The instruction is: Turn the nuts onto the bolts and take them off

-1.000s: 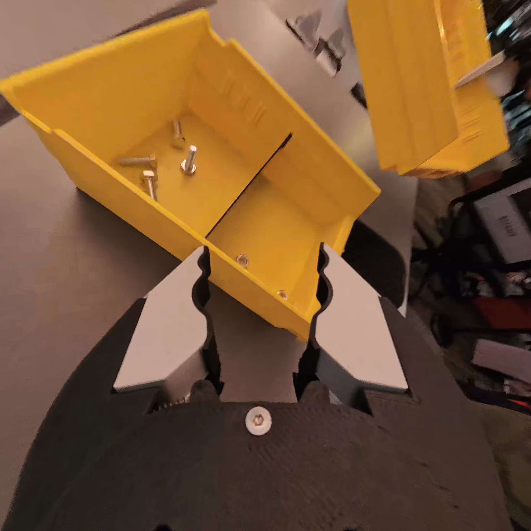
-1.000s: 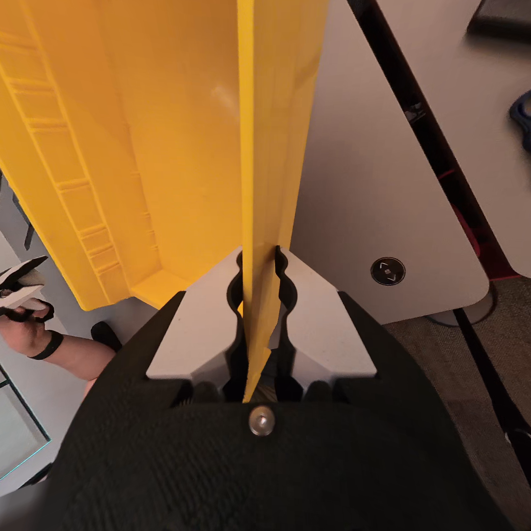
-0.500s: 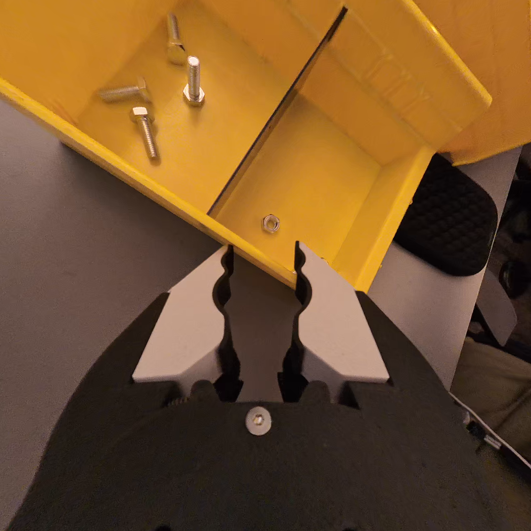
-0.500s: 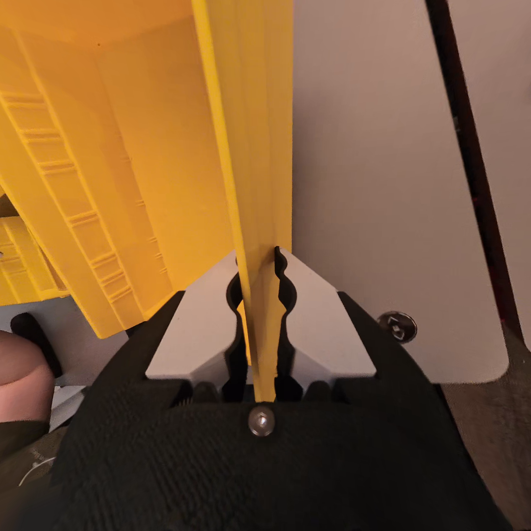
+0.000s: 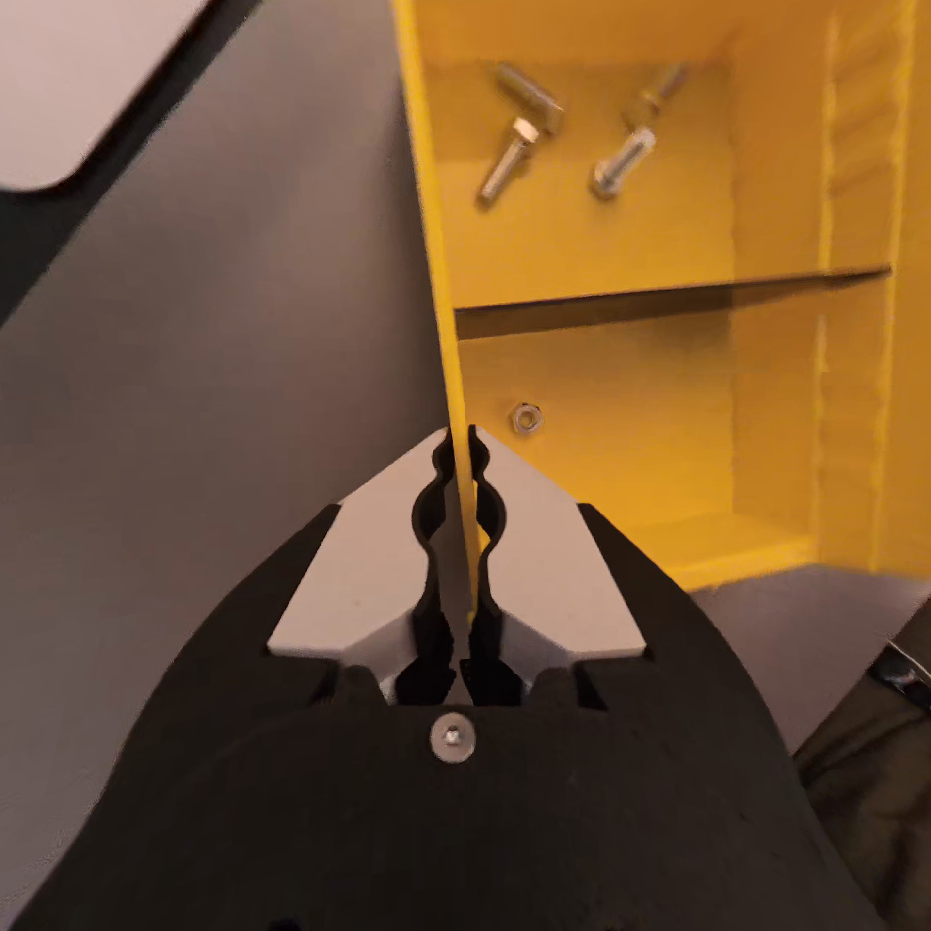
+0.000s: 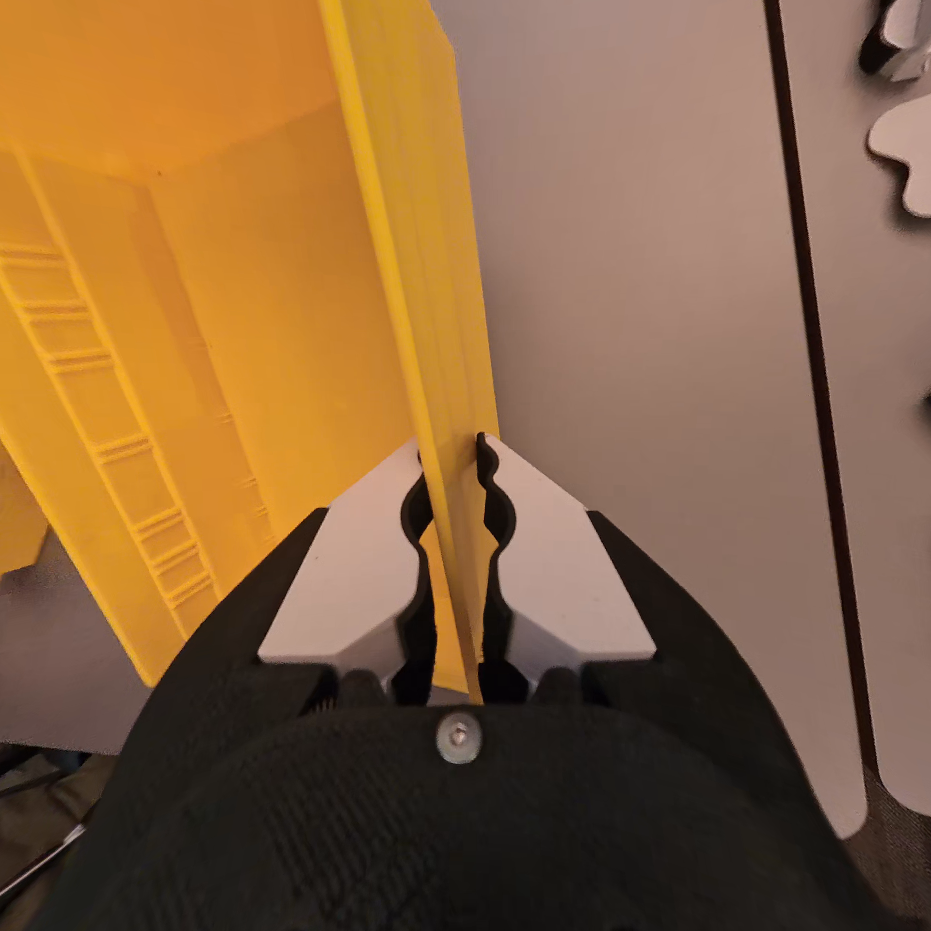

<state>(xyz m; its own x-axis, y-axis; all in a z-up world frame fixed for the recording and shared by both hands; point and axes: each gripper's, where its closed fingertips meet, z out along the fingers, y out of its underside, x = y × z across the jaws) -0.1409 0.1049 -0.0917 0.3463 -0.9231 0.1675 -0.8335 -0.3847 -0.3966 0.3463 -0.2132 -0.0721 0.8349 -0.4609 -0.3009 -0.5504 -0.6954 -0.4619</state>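
In the left wrist view my left gripper (image 5: pixel 459 434) is shut on the side wall of a yellow divided bin (image 5: pixel 786 413). Several silver bolts (image 5: pixel 506 163) lie in the bin's far compartment. One silver nut (image 5: pixel 525 417) lies in the near compartment, just right of my fingertips. A dark divider (image 5: pixel 670 297) separates the two compartments. In the right wrist view my right gripper (image 6: pixel 448 443) is shut on the wall of a second yellow bin (image 6: pixel 211 312), held off the table; its inside is hidden.
The grey tabletop (image 5: pixel 211 362) stretches left of the divided bin. A neighbouring white table (image 5: pixel 75 75) shows at top left. In the right wrist view, white desk panels (image 6: pixel 655 352) with a dark gap (image 6: pixel 811 352) lie below the held bin. White gripper-like parts (image 6: pixel 907 151) show at the right edge. My hands' fingertips stand some 60 cm from each other.
My left gripper moved in from in front of the divided bin and closed on its side wall. My right gripper kept its hold on the second bin, which shifted over the table.
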